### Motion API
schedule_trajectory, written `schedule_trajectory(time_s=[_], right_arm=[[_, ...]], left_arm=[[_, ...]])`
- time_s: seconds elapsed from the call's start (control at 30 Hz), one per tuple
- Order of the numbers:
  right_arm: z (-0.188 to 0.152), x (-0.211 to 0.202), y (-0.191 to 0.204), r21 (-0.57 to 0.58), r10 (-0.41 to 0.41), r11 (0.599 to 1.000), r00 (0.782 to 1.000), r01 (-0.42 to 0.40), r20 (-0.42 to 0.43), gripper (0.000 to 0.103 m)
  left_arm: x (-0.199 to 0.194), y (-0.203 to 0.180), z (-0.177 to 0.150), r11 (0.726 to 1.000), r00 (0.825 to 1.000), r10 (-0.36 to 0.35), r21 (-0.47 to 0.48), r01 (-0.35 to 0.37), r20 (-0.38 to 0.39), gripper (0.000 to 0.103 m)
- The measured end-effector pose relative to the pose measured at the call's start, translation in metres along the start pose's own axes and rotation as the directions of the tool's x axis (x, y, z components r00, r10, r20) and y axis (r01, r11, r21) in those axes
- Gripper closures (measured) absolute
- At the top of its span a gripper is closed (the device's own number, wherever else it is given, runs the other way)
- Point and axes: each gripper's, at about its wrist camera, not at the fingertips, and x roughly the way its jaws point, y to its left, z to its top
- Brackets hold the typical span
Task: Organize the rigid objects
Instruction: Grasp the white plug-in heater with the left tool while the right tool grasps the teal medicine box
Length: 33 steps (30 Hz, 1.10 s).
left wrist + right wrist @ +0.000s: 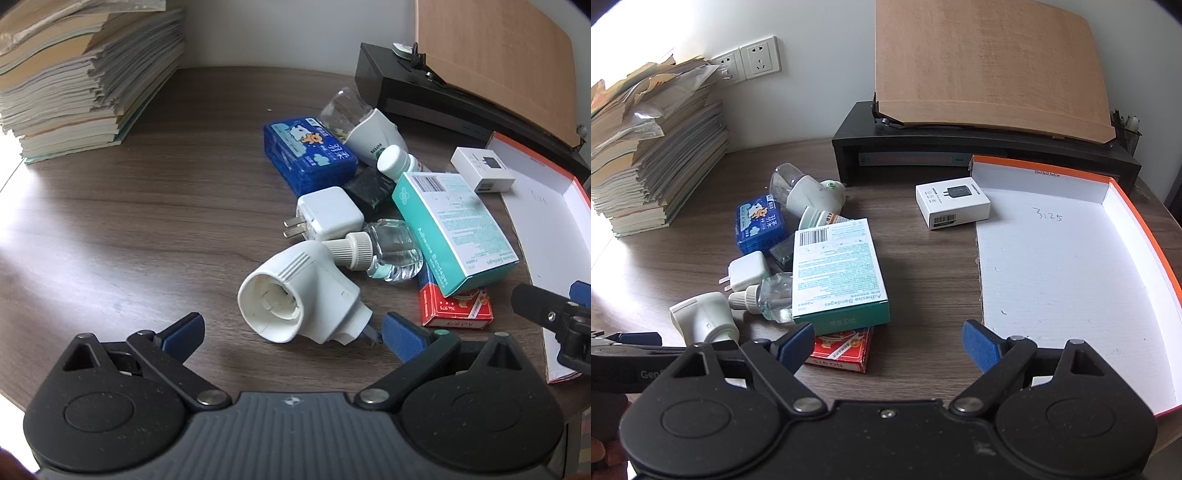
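A pile of small objects lies on the wooden table: a white plug-in heater [303, 295] [703, 319], a clear liquid bottle [384, 249], a white charger [328, 212] [748, 269], a teal bandage box [454, 232] [836, 273], a red card pack [458, 308] [842, 350], a blue tissue pack [308, 153] [761, 225]. My left gripper [291, 334] is open, its fingers on either side of the white heater. My right gripper [888, 343] is open and empty, just right of the pile. An orange-edged white box lid [1071, 266] lies at the right, with a small white charger box [953, 206] at its corner.
A tall stack of books [74, 74] [646, 155] stands at the back left. A black monitor stand [960, 151] with a brown board on it sits at the back. A second white heater with a bottle [809, 192] lies behind the pile. Wall sockets [750, 62] are above.
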Motion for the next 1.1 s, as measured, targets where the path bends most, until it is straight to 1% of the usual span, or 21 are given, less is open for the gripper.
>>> schedule_trajectory(time_s=[0.1, 0.13, 0.27, 0.4, 0.53, 0.67, 0.7, 0.73, 0.77, 0.8, 0.83, 0.93, 1.1], right_arm=[[0.0, 0.0, 0.001, -0.003, -0.008, 1.0, 1.0, 0.008, 0.007, 0.001], [0.001, 0.001, 0.001, 0.007, 0.003, 1.0, 1.0, -0.003, -0.001, 0.001], [0.001, 0.001, 0.003, -0.001, -0.002, 1.0, 1.0, 0.002, 0.02, 0.001], [0.002, 0.003, 0.007, -0.002, -0.001, 1.0, 1.0, 0.001, 0.004, 0.001], [0.002, 0.004, 0.01, -0.01, -0.013, 1.0, 1.0, 0.013, -0.004, 0.001], [0.005, 0.007, 0.011, -0.02, -0.007, 1.0, 1.0, 0.007, -0.006, 0.001], [0.006, 0.008, 0.012, -0.025, -0.008, 1.0, 1.0, 0.008, -0.004, 0.001], [0.007, 0.008, 0.013, -0.032, -0.013, 0.999, 1.0, 0.013, -0.004, 0.001], [0.007, 0.009, 0.013, -0.034, -0.01, 0.999, 1.0, 0.01, 0.0, 0.001], [0.009, 0.01, 0.014, -0.037, -0.011, 0.999, 1.0, 0.011, 0.002, 0.001], [0.01, 0.011, 0.013, -0.031, -0.004, 1.0, 1.0, 0.004, 0.005, 0.001], [0.014, 0.014, 0.015, -0.042, 0.019, 0.999, 1.0, -0.019, -0.006, 0.001], [0.027, 0.026, 0.026, -0.085, 0.081, 0.993, 0.997, -0.08, 0.004, 0.001]], left_arm=[[0.001, -0.001, 0.001, 1.0, 1.0, 0.002, 0.014, -0.002, -0.006, 0.0], [0.002, -0.001, 0.001, 1.0, 1.0, 0.006, 0.02, -0.006, -0.005, 0.0], [0.005, -0.001, 0.003, 0.999, 1.0, 0.015, 0.044, -0.015, -0.004, 0.0], [0.011, -0.002, 0.005, 0.997, 1.0, 0.015, 0.071, -0.015, 0.0, 0.0], [0.017, -0.004, 0.006, 0.993, 1.0, -0.012, 0.12, 0.009, 0.025, 0.0], [0.025, -0.005, 0.005, 0.986, 0.998, -0.057, 0.16, 0.049, 0.04, 0.0], [0.026, -0.005, 0.004, 0.984, 0.996, -0.07, 0.167, 0.061, 0.05, 0.004], [0.026, -0.004, 0.004, 0.982, 0.994, -0.091, 0.172, 0.079, 0.059, 0.017], [0.027, -0.005, 0.004, 0.98, 0.994, -0.096, 0.179, 0.084, 0.058, 0.023], [0.026, -0.007, 0.004, 0.978, 0.993, -0.089, 0.197, 0.074, 0.072, 0.027], [0.026, -0.007, 0.003, 0.975, 0.993, -0.092, 0.208, 0.074, 0.077, 0.028], [0.023, -0.003, 0.004, 0.977, 0.989, -0.121, 0.184, 0.104, 0.084, 0.03], [0.013, 0.006, 0.006, 0.982, 0.987, -0.124, 0.158, 0.107, 0.099, 0.031]])
